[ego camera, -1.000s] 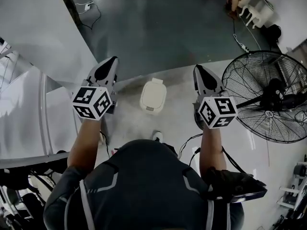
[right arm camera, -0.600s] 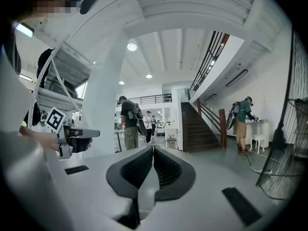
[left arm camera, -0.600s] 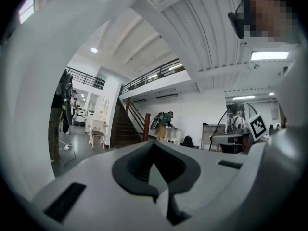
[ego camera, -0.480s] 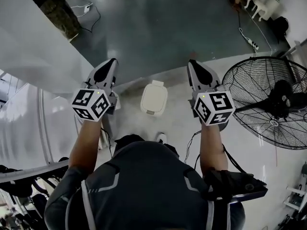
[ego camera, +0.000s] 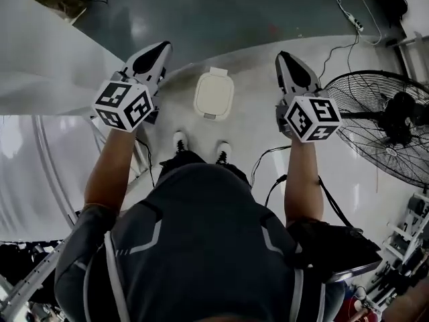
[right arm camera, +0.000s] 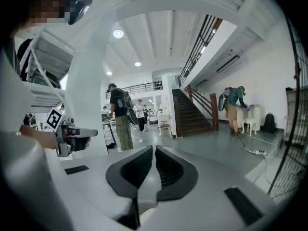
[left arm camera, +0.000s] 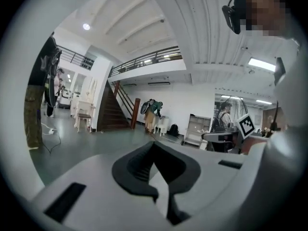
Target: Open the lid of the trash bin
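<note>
fan cut by right edge, shoes partly hidden

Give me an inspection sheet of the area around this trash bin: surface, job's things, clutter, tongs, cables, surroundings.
surface: pale floor, smooth, no spills seen.
job's things: white trash bin upright on it, closed.
clutter: nothing seen.
tongs: left tongs and right tongs both shut, empty, in the air either side of the bin.
cables: black cable near the person's shoes; power strip with lead on the darker floor.
surroundings: large floor fan on the right; staircase and people farther off.
</note>
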A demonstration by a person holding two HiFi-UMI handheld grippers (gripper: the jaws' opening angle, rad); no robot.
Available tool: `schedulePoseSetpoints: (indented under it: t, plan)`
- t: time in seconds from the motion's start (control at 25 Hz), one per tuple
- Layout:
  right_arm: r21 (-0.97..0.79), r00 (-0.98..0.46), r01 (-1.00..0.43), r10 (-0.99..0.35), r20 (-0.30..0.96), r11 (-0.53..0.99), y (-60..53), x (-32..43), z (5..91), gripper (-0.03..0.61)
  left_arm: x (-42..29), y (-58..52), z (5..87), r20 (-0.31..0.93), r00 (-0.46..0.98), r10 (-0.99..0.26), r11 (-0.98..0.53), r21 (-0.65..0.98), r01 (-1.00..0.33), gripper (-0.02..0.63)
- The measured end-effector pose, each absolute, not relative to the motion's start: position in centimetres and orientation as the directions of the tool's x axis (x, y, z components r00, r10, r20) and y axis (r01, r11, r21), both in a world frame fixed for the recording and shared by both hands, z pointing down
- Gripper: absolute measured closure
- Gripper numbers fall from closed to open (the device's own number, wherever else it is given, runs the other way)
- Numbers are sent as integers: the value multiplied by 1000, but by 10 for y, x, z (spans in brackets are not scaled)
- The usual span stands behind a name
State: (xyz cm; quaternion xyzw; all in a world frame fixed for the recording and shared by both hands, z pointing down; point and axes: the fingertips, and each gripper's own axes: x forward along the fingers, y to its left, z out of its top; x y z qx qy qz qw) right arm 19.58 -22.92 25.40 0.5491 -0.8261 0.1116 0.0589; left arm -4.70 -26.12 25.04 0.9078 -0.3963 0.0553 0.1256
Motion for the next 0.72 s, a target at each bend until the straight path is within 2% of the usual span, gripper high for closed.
schedulePoseSetpoints:
  t: [0.12,0.2,0.24,0.32,0.36,0.4,0.52,0.72]
  plan:
    - [-156,-377,-925,-885,273,346,-237,194,289,546,-51,-275,285,254,692,-676,-651,235,-722,604]
    - [-172,-376,-926,-869,321,337,-238,191,316,543,-50,-277,315,315,687,-654,-658,211,-723,603]
    - [-180,-377,-925,-859,345,334,-239,190,331,533,-48,-277,331,348,684,-642,-664,194,-722,603]
    - [-197,-379,-925,-838,393,326,-241,186,364,469,-43,-276,365,398,683,-612,-674,189,-714,600]
    - [-205,-379,-925,-828,413,321,-241,185,380,468,-40,-275,380,418,686,-596,-677,196,-709,598]
    - [-212,-379,-925,-818,432,317,-241,184,395,468,-37,-274,394,437,688,-579,-682,202,-703,588]
    - [-231,-381,-924,-785,488,305,-244,181,437,465,-28,-272,439,500,692,-522,-694,223,-685,492]
    - [-260,-389,-921,-705,593,290,-240,175,517,438,-22,-267,514,599,667,-443,-671,272,-690,492]
